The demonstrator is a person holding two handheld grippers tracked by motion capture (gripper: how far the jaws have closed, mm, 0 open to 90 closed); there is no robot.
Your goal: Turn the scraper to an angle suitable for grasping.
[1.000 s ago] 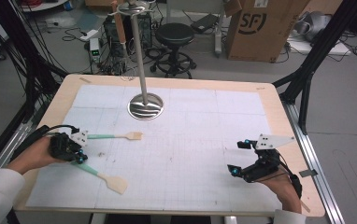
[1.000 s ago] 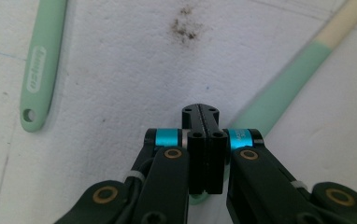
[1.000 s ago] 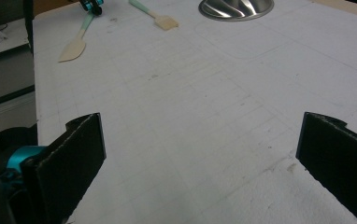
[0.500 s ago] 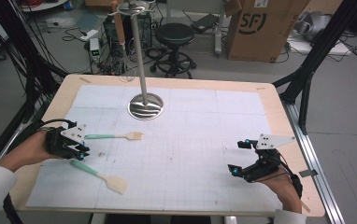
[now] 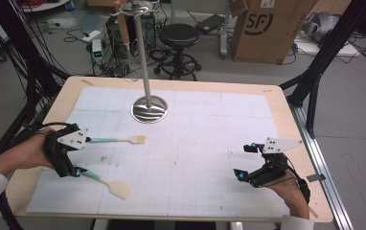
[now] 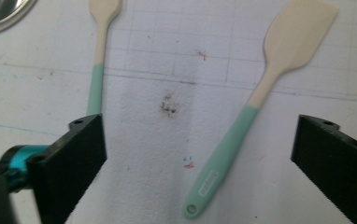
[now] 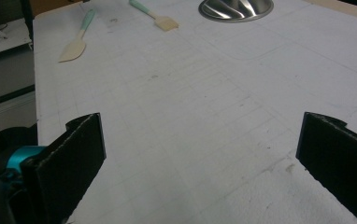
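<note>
Two spatulas with mint handles and cream blades lie on the white mat. The narrow one (image 5: pixel 119 140) (image 6: pixel 97 60) is farther from me, and the wide one (image 5: pixel 108 183) (image 6: pixel 265 88) is nearer. My left gripper (image 5: pixel 79 155) (image 6: pixel 197 133) hovers over their handle ends. Its jaws have just been opening and now stand wide apart. The wide spatula's handle lies on the mat below the gap, touched by neither jaw. My right gripper (image 5: pixel 248 162) (image 7: pixel 200 135) rests open over bare mat at the right, with nothing between its jaws. Both spatulas (image 7: pixel 76 46) (image 7: pixel 160 18) also lie far ahead of it.
A metal stand with a round base (image 5: pixel 148 109) (image 7: pixel 236 8) and a tall pole (image 5: pixel 142 52) rises at the back middle of the table. The wooden table rim (image 5: pixel 277 96) frames the mat. A stool, boxes and cables sit on the floor beyond.
My left gripper has opened off the wide spatula's handle and lifted a little above it. The spatula stays on the mat. My right gripper has not moved.
</note>
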